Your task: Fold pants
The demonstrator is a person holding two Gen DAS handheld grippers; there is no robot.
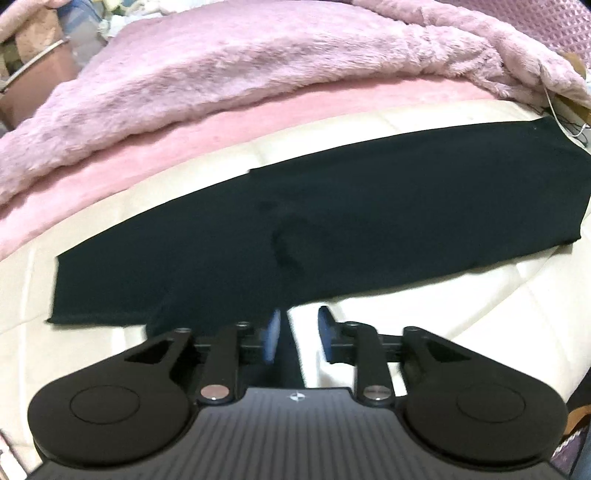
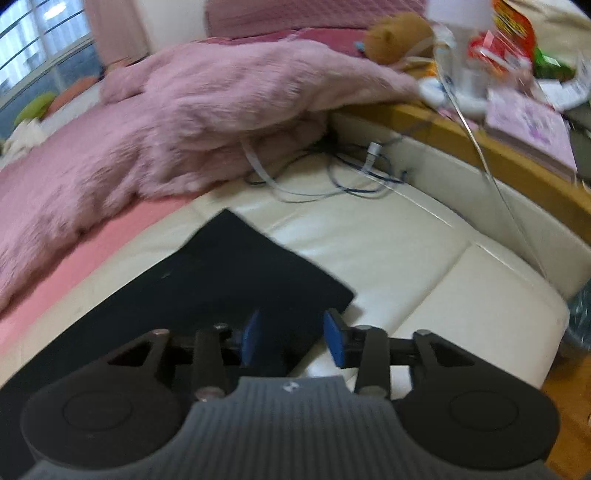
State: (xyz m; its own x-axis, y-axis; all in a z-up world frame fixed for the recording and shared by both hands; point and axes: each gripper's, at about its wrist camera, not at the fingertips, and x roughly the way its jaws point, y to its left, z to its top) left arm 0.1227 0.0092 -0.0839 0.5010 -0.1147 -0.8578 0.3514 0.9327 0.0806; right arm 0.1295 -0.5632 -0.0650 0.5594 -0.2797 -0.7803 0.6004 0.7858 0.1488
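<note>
Black pants (image 1: pixel 332 221) lie flat, lengthwise across the cream bed (image 1: pixel 480 302), likely already folded leg-on-leg. Left tongs (image 1: pixel 297 332) and right tongs (image 2: pixel 291 339) gape wide at the near hem, empty, presumably poised to pinch.

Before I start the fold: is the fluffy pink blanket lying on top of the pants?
No: the black pants lie flat on the cream mattress, apart from the fluffy pink blanket.

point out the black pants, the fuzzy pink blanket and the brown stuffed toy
black pants (image 1: pixel 369 206), left wrist view, middle of the flat fabric
fuzzy pink blanket (image 1: pixel 240 70), left wrist view, its top surface
brown stuffed toy (image 2: pixel 397 35), right wrist view, its body
</note>
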